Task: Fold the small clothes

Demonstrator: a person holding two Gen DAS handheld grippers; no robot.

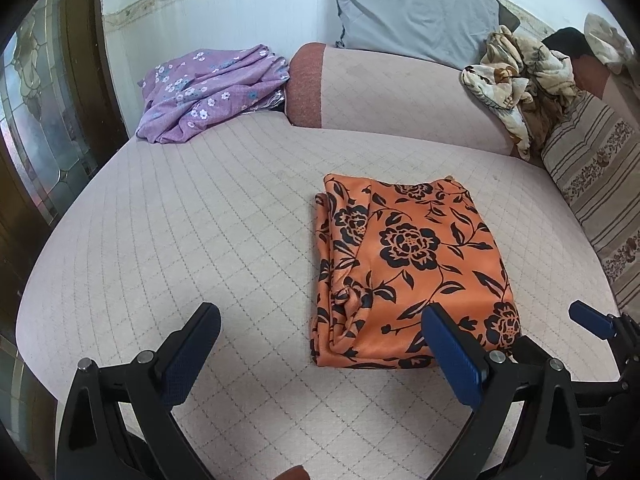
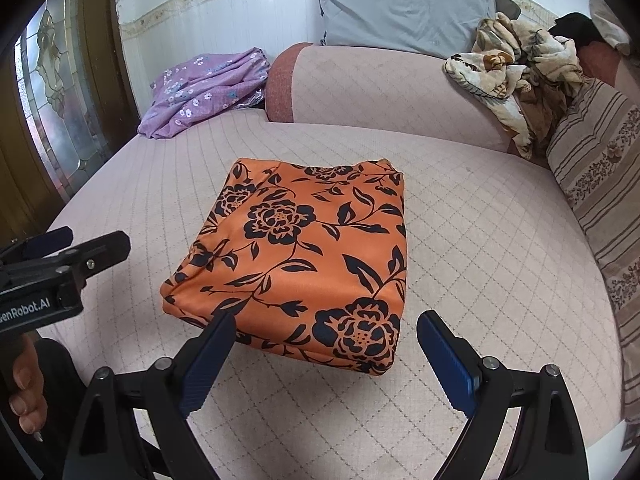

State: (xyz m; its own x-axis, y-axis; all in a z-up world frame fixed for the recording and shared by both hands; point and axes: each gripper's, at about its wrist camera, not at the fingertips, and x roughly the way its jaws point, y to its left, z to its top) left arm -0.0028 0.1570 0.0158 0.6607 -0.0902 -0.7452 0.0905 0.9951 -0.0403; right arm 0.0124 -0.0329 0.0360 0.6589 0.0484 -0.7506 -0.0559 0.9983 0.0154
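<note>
Both claws gape wide and empty, left claw [image 1: 320,332] and right claw [image 2: 326,340], before 1 folded orange floral garment [image 2: 304,264] at frame centre on the bed [image 2: 500,248]; soft, light, slippery-looking; best pinched at its near corners.

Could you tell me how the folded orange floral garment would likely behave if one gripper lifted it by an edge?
The orange floral garment looks thin and soft, so it would probably droop. Its stacked layers seem loose and may unfold. Its slight sheen hints it might slip.
</note>
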